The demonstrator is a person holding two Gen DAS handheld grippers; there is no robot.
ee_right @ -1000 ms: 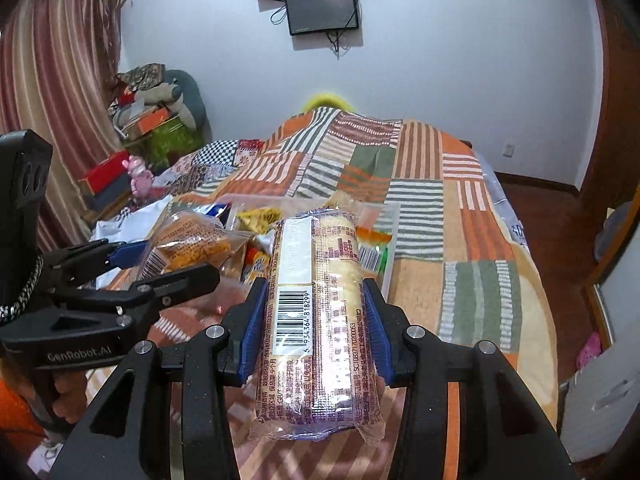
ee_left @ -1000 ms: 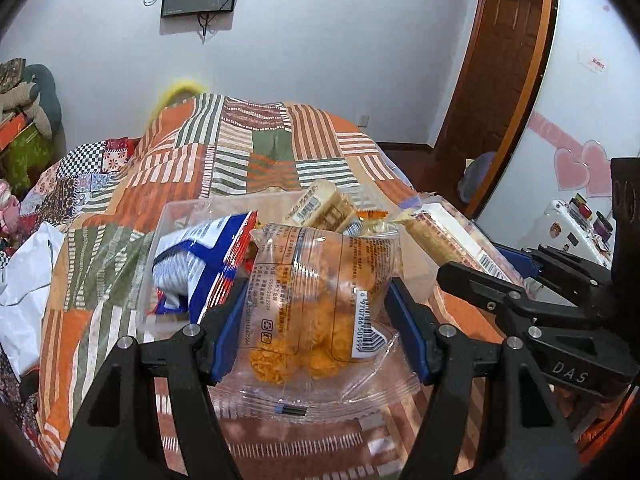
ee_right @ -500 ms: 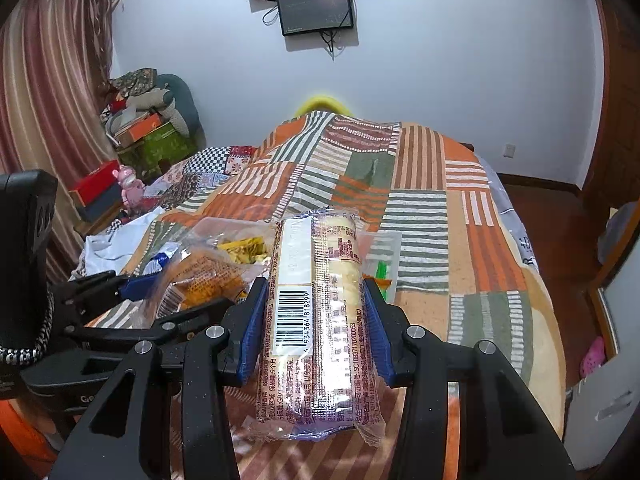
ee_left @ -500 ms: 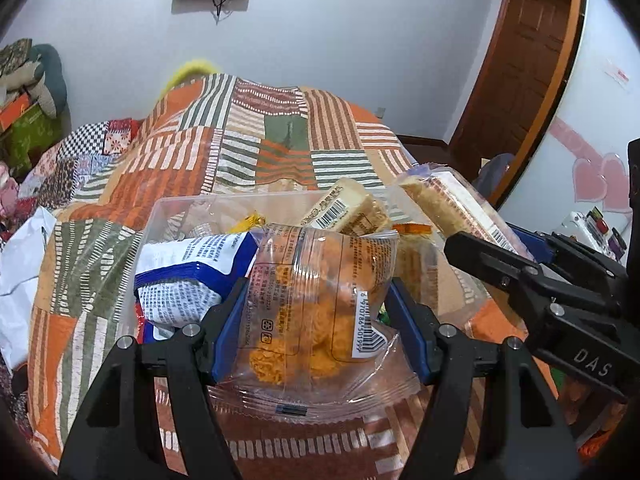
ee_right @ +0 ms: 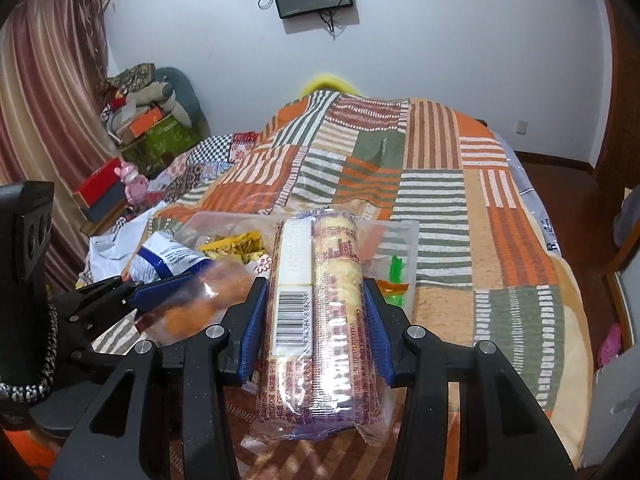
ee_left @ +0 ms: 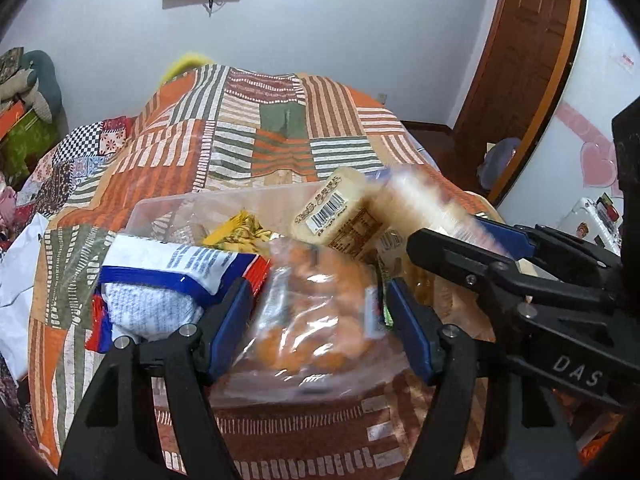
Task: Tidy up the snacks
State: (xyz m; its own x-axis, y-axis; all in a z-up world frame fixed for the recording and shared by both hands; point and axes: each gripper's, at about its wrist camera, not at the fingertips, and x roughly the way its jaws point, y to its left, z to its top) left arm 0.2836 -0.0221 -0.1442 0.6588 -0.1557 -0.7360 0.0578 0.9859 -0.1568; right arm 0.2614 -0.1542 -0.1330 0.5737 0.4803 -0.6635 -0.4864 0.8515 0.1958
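Moved down closer over the clear bin [ee_left: 168, 210] on the quilted bed [ee_left: 240, 136] since a second ago, left gripper [ee_left: 320, 312] easing open around a blurry bag of orange puffs [ee_left: 316, 320], right gripper [ee_right: 314, 320] clamped on a long biscuit pack [ee_right: 320, 320], white-walled bedroom behind.

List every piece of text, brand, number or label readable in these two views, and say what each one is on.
"DAS": on the body of the right gripper, seen from the left wrist view.
"6934364818299" (partly legible): under the barcode on the long biscuit pack held in the right gripper.
Other printing on that pack: too small to read.
Barcode label on the pack lying in the clear plastic bin: unreadable.
Blue and white bag and orange snack bag: print blurred.
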